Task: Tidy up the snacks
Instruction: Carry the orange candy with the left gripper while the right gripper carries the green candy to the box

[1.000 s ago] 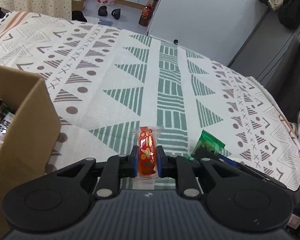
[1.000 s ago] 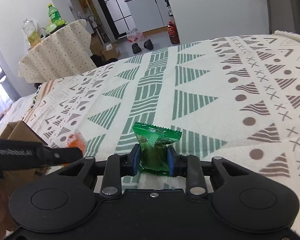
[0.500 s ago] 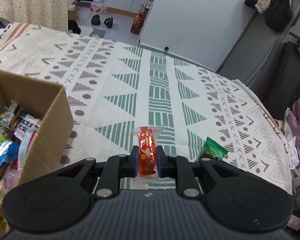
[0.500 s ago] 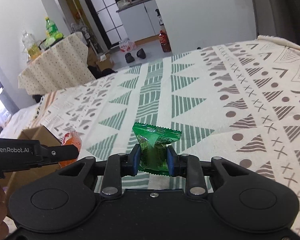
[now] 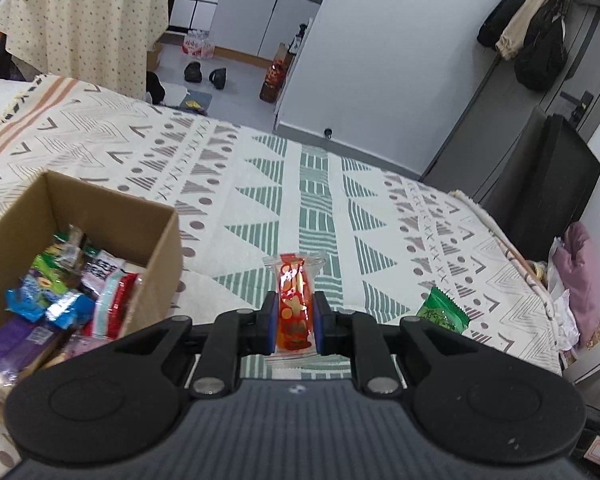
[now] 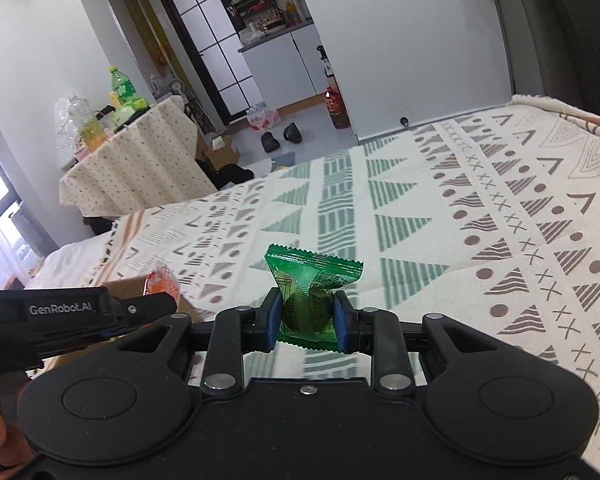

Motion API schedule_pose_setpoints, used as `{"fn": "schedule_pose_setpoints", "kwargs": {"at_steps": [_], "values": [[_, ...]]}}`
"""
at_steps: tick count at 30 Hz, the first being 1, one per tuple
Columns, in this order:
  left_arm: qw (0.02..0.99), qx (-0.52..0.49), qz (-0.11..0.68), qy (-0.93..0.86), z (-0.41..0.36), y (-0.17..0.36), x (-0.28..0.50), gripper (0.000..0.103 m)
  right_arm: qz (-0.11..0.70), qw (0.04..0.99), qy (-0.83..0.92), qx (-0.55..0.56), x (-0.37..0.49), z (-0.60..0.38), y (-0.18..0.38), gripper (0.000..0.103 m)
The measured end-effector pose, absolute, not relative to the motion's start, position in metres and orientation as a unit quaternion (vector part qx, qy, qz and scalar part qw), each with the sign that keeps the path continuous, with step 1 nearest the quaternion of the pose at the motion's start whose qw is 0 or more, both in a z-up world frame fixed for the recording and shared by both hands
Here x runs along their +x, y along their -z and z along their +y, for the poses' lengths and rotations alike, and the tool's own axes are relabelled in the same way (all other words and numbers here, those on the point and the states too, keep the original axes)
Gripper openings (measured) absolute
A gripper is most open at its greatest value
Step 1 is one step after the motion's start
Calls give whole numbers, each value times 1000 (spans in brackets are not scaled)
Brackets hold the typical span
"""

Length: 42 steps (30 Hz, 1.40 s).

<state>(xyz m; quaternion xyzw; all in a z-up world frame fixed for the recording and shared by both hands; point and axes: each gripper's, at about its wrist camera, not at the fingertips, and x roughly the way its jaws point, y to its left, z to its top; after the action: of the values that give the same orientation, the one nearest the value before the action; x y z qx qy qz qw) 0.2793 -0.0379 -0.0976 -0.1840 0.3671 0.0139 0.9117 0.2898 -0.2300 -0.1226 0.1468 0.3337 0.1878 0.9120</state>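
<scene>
The left gripper (image 5: pixel 293 322) had its jaws closed on a red snack packet (image 5: pixel 294 312), held upright above the patterned bedspread (image 5: pixel 260 184), just right of a cardboard box (image 5: pixel 156 256) full of wrapped snacks. The right gripper (image 6: pixel 307 322) pinched a green snack packet (image 6: pixel 310 300) between its jaws, raised over the same bedspread, with the left gripper visible to its left.

We see a red-orange snack packet (image 5: pixel 294 308), a green crinkled snack wrapper (image 6: pixel 314 290), a brown cardboard box (image 5: pixel 156 240), and a cream cloth with green-and-grey geometric print (image 5: pixel 380 216).
</scene>
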Motion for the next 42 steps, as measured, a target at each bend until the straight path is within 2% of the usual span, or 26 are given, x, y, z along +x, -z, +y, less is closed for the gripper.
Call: {"fn": "schedule_pose_setpoints", "kwargs": {"at_steps": [21, 33, 42], "values": [[922, -215, 319, -42, 15, 45, 231, 16, 313, 920, -208, 114, 254, -180, 67, 27], [921, -241, 303, -51, 57, 30, 213, 16, 317, 915, -222, 118, 247, -140, 54, 27], [909, -268, 314, -64, 86, 41, 209, 16, 319, 910, -239, 114, 244, -108, 55, 27]]}}
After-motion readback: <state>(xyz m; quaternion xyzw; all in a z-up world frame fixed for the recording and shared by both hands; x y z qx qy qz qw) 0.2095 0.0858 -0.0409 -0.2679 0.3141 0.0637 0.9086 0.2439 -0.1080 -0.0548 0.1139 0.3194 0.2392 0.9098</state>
